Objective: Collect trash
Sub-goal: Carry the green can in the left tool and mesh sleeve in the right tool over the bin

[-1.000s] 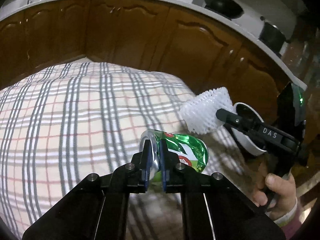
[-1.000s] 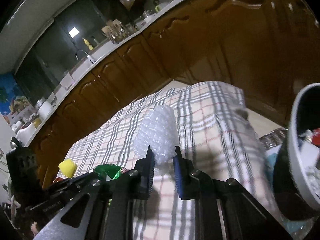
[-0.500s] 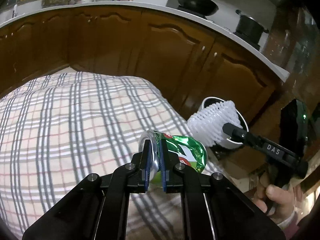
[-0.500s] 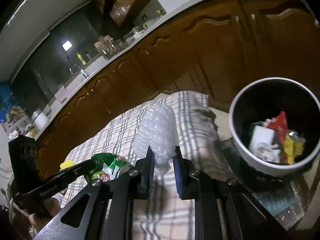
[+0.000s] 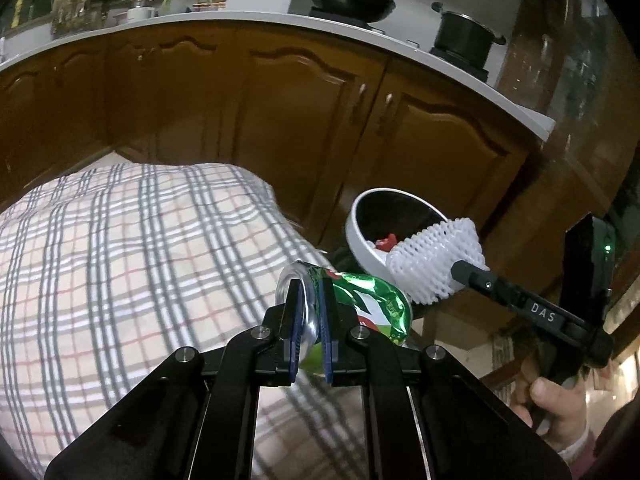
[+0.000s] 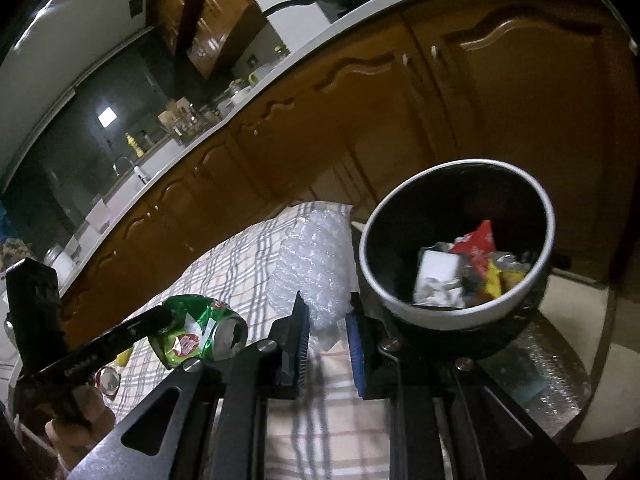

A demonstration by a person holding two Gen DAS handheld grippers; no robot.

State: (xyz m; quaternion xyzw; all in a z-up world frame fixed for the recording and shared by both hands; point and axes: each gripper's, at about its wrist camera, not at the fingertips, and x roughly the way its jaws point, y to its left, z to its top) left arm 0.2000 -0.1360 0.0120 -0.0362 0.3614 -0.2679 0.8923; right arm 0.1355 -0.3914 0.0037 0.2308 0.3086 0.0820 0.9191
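Brown kitchen cabinets (image 5: 280,112) under a white countertop (image 5: 460,68) fill the background, and we take the waste bin (image 6: 544,216) as our landmark for everything else. Largest near it is the table with the plaid tablecloth (image 5: 120,280), spreading away from the bin's left side in both views. That bin, white-rimmed and dark inside, stands just beyond the cloth's corner and already holds some trash: a red wrapper (image 6: 478,240), a white box (image 6: 436,276) and yellow scraps, so we judge part of the collecting done.

Next in size is what we carry. Our left gripper (image 5: 307,322) is clenched on a crushed green soda can (image 5: 368,300), held in the air short of the bin, over the cloth's edge. Our right gripper (image 6: 327,328) grips a white foam fruit net (image 6: 316,264), which in the left wrist view overlaps the bin's near rim; whether it is truly above the opening we cannot tell.

Neither piece has gone in yet, so both drops remain. Farther from the bin, back on the cloth, another small can (image 6: 108,380) and something yellow (image 6: 122,356) are left, partly hidden behind the left hand (image 6: 76,444)
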